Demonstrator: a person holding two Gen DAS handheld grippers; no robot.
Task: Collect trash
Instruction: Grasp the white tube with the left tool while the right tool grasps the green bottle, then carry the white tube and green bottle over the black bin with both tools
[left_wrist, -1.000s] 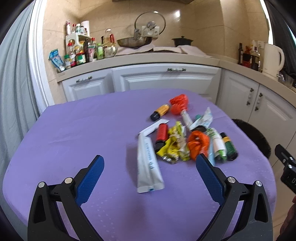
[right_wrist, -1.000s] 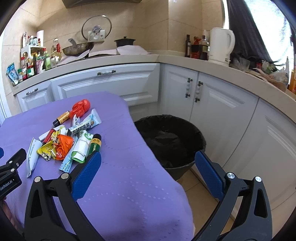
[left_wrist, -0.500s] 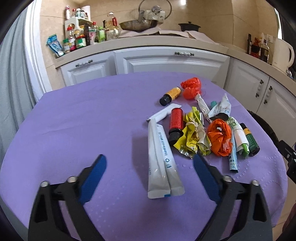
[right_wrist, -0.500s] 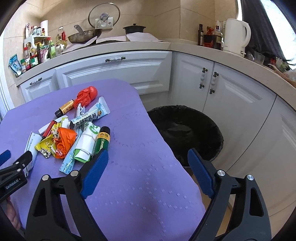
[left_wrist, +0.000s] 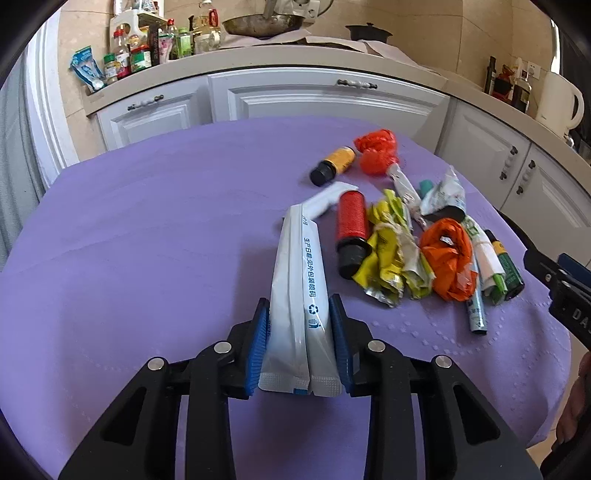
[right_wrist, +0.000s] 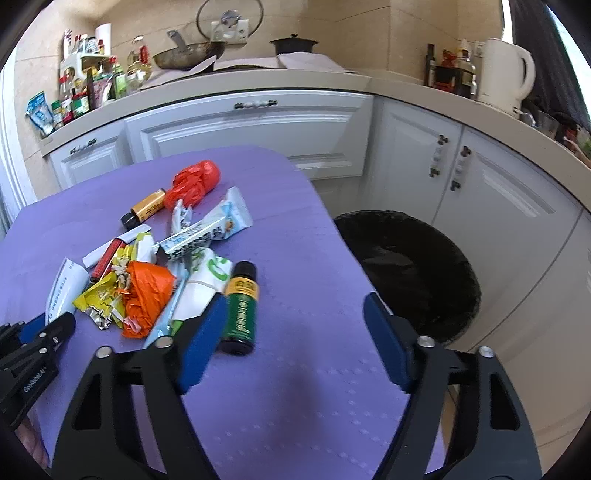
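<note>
Kitchen table with purple cloth (left_wrist: 147, 229), trash heaped on its right part, black bin (right_wrist: 413, 266) on the floor just beside the table.

On the cloth the left gripper (left_wrist: 300, 332) has just been closing, and its blue pads now press both sides of a long white pouch (left_wrist: 301, 280). Right gripper (right_wrist: 291, 332) has also been closing, but its jaws stand apart with nothing between them; a green bottle (right_wrist: 240, 306) lies just beside its left finger. Orange wrapper (left_wrist: 448, 258), yellow wrapper (left_wrist: 388, 243) and red bottle (left_wrist: 351, 229) lie close together.

Three small bottles (left_wrist: 352, 229), two orange-red crumpled bags (left_wrist: 448, 260), one black bin (right_wrist: 410, 269).
</note>
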